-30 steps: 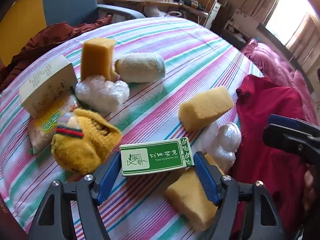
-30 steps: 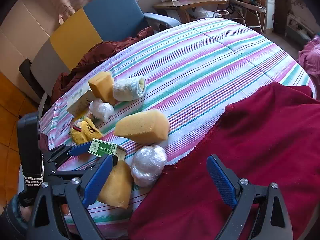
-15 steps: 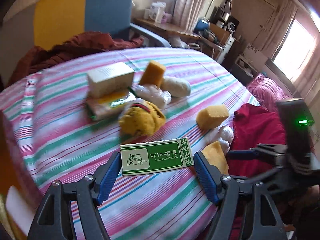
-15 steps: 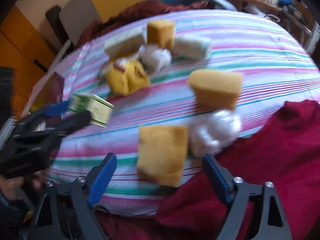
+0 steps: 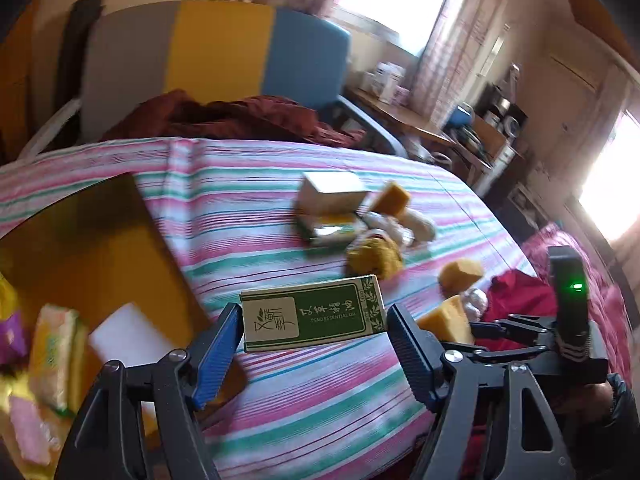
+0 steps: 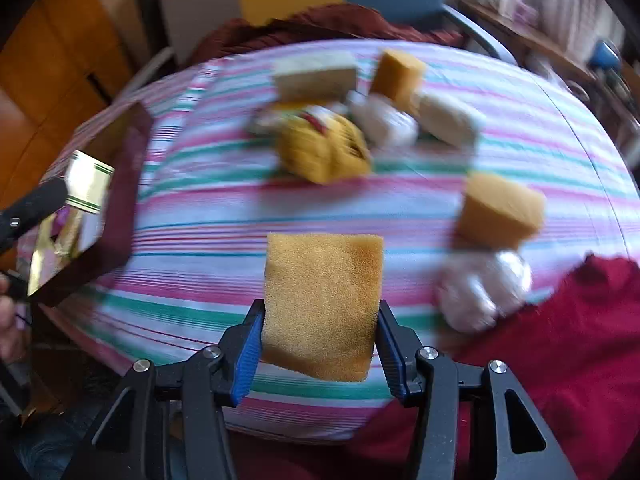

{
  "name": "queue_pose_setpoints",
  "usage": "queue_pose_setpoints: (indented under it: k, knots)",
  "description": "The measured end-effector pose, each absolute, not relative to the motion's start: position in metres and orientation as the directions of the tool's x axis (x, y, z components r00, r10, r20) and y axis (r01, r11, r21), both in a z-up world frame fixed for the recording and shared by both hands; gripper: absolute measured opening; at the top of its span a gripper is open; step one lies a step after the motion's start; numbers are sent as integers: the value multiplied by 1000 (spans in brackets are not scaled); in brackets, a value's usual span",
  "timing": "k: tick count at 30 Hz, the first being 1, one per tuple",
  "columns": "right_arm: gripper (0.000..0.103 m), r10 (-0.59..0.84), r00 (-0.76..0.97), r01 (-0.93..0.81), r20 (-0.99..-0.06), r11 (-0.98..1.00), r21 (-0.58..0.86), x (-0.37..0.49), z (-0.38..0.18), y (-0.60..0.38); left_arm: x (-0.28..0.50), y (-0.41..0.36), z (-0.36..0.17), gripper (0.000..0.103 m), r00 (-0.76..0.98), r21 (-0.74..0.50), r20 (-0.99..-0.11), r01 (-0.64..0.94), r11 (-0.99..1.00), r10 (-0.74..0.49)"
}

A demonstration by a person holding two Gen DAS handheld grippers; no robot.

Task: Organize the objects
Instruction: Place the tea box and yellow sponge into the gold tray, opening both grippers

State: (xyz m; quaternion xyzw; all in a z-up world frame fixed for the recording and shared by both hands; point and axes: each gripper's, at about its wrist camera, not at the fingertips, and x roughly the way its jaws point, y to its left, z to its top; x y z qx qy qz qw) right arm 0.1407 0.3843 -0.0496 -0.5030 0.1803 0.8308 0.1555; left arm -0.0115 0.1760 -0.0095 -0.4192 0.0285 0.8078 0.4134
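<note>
Left wrist view shows my left tongs (image 5: 314, 318) closed on the green essential-oil box (image 5: 314, 312), held flat by its two short ends above the striped tablecloth (image 5: 248, 208). At about 9 o'clock from the box sits the gold-lined storage box (image 5: 92, 240), which already has a white block (image 5: 128, 338) and some yellow and pink packets (image 5: 52, 352) in it. I judge that sorting has begun and that this is where the green box belongs.

Right wrist view shows my right tongs (image 6: 320, 332) clamped on a yellow sponge (image 6: 322, 304), the pads (image 6: 250, 344) pressing its two sides, with the sponge standing up out of the jaws over the near edge of the table. The storage box lies at 9 to 10 o'clock from it, and the green box shows at that box's far left corner.

Much is left on the cloth: a cream carton (image 6: 316, 74), another sponge (image 6: 400, 70), a white rolled sock (image 6: 448, 120) and a yellow knitted item (image 6: 324, 148) clustered around 12 o'clock, then a third sponge (image 6: 500, 212) and a crinkled plastic ball (image 6: 484, 288) at 2 to 3 o'clock, beside the red cloth (image 6: 560, 340). Blur hides the finer details of the cluster.

By my reckoning the job is under halfway, with two items in hand and not yet set down.
</note>
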Motion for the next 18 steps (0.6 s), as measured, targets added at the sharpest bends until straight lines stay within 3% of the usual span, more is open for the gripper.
queue_pose_setpoints:
  k: [18]
  knots:
    - [53, -134, -570, -21, -810, -984, 178, 15, -8, 253, -64, -3, -11, 75, -559, -314, -692, -336, -888, 456]
